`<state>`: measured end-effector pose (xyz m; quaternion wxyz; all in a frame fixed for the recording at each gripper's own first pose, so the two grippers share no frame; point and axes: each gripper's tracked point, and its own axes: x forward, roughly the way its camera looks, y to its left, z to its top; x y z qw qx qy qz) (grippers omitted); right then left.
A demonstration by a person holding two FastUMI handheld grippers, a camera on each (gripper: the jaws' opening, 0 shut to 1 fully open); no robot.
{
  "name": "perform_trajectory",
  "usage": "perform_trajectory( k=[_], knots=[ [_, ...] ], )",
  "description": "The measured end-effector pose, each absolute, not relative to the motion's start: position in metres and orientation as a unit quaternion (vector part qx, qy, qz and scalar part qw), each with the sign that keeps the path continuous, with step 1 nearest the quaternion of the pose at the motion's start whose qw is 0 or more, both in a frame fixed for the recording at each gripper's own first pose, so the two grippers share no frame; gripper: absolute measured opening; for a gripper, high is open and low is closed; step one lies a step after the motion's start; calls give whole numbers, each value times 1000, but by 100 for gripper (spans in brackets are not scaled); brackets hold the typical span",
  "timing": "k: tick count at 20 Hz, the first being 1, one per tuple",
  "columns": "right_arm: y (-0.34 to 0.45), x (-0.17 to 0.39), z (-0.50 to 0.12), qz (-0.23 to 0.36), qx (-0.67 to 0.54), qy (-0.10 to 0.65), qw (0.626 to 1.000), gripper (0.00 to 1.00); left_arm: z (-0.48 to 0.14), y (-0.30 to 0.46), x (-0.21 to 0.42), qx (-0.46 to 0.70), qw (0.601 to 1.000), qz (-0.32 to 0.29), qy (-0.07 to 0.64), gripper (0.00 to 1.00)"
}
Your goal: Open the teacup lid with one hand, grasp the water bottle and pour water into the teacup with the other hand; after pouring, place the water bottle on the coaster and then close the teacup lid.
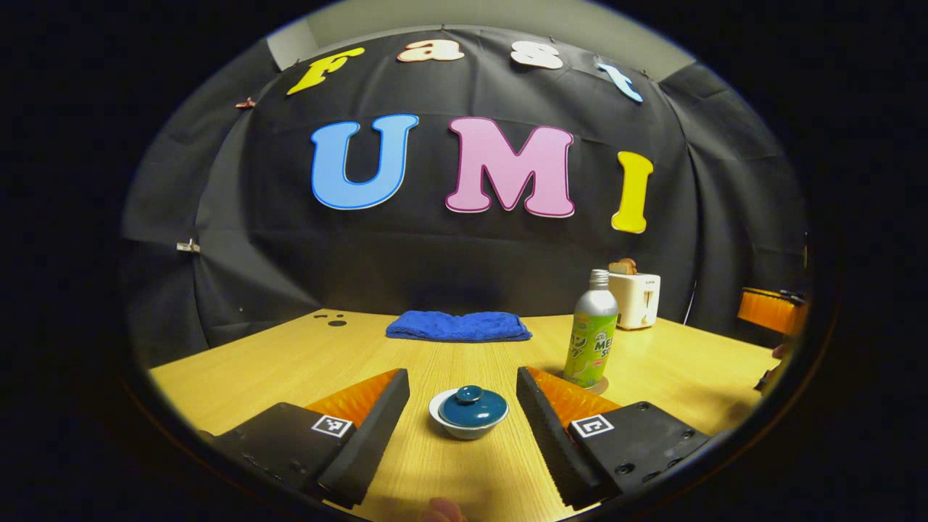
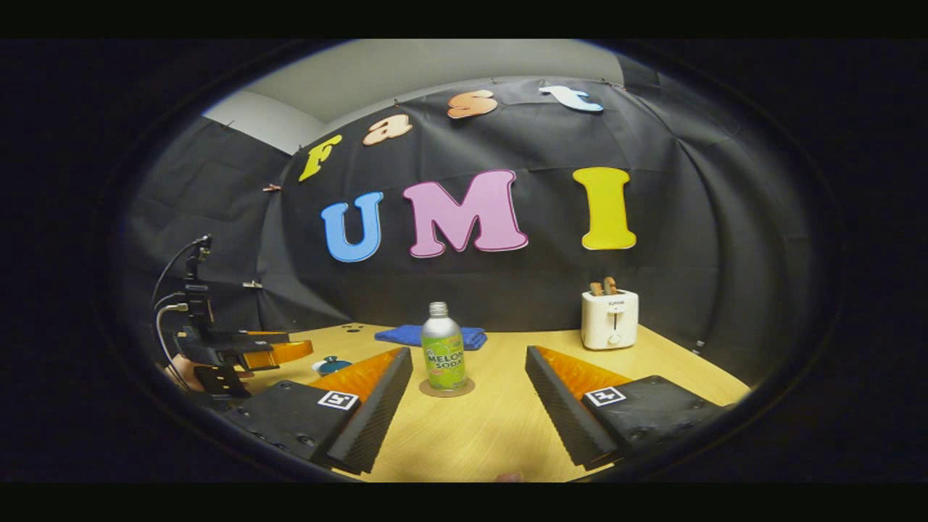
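A white teacup (image 1: 467,428) with a dark blue lid (image 1: 473,407) stands on the wooden table, straight ahead between the fingers of my left gripper (image 1: 462,388), which is open and holds nothing. A green bottle with a silver neck (image 1: 591,332) stands upright on a round coaster (image 1: 599,385) to the cup's right. In the right gripper view the bottle (image 2: 443,356) sits on the coaster (image 2: 446,388) ahead of my open right gripper (image 2: 468,366). The left gripper (image 2: 239,351) and the cup's lid (image 2: 332,365) show at the left there.
A folded blue towel (image 1: 458,325) lies at the back of the table by the black wall. A white toaster (image 2: 610,319) with toast in it stands at the back right. Small dark marks (image 1: 332,319) sit at the table's far left.
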<state>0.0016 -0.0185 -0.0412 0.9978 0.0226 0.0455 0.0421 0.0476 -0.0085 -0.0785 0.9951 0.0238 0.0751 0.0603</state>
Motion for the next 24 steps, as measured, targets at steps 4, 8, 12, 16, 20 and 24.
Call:
perform_trajectory(
  k=[4,8,12,16,20,24],
  knots=[
    [-4,0,-37,45,11,37,998,97,-83,-9,22,-1,996,50,69,95],
    [4,0,-42,36,9,37,999,97,-86,-5,11,16,996,44,76,95],
    [5,-1,-44,37,4,41,998,97,-75,-5,7,18,997,45,63,95],
    [1,-1,-41,30,-4,37,999,97,-75,-6,7,19,997,44,61,95],
    [3,-1,-44,33,-2,41,999,97,-78,-5,9,15,997,42,65,95],
    [0,0,-43,27,-8,38,999,97,-79,-2,9,14,997,45,66,95]
  ],
)
